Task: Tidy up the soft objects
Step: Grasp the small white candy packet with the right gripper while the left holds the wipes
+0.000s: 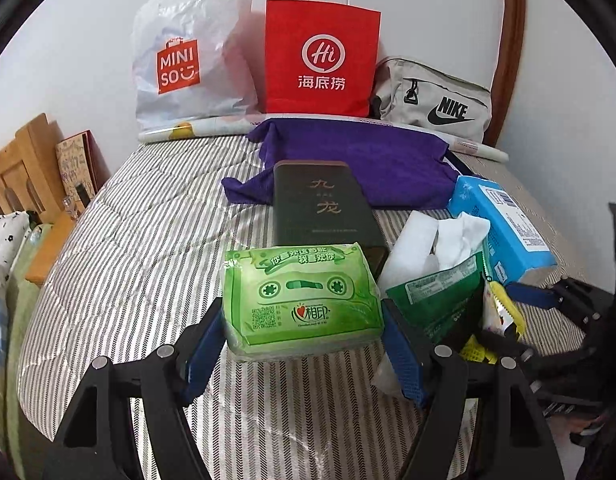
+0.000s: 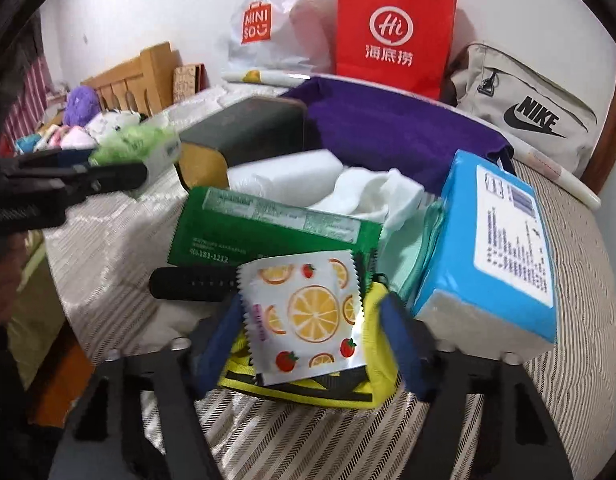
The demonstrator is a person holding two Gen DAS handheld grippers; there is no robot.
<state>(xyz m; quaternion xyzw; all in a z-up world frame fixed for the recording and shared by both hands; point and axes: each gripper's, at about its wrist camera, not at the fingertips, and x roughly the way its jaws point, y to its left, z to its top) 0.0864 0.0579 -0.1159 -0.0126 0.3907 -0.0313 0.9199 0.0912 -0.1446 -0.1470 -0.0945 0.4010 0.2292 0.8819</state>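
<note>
- The lower part of the yellow pouch [image 2: 382, 364] was hidden behind the fruit sachet [image 2: 308, 316], so its shape was hard to make out; motion blur softened the right tongs [image 2: 312, 344] and their blue pads [image 2: 402, 346].
- The dark box [image 1: 324, 204] was partly covered at its near end by the green pack [image 1: 299, 300]; the purple cloth [image 1: 368, 156] ran under the box's far end.
- The headboard [image 1: 15, 168] was cut off at the left edge of the left wrist view.
- Only the right wrist view showed the sachet's orange and strawberry print, and plush toys [image 2: 83, 106] beyond the box to the left. In the left wrist view the sachet was a thin sliver, right of the box.
- Only the left wrist view showed the green pack's cassette print and QR code; in the right wrist view it was a blurred green lump beside the box.
- The green pack was a soft plastic-wrapped tissue pack, lying on the striped bed just in front of the box.
- The left tongs [image 1: 303, 344] stood apart on either side of the green pack; whether the pads touched it could not be told.
- The right tongs were closed on the sachet and yellow pouch, right of the box, near the blue pack [image 2: 496, 248].
- The red bag [image 1: 322, 60], white bag [image 1: 187, 60] and grey bag [image 1: 436, 100] stood behind the box against the wall.
</note>
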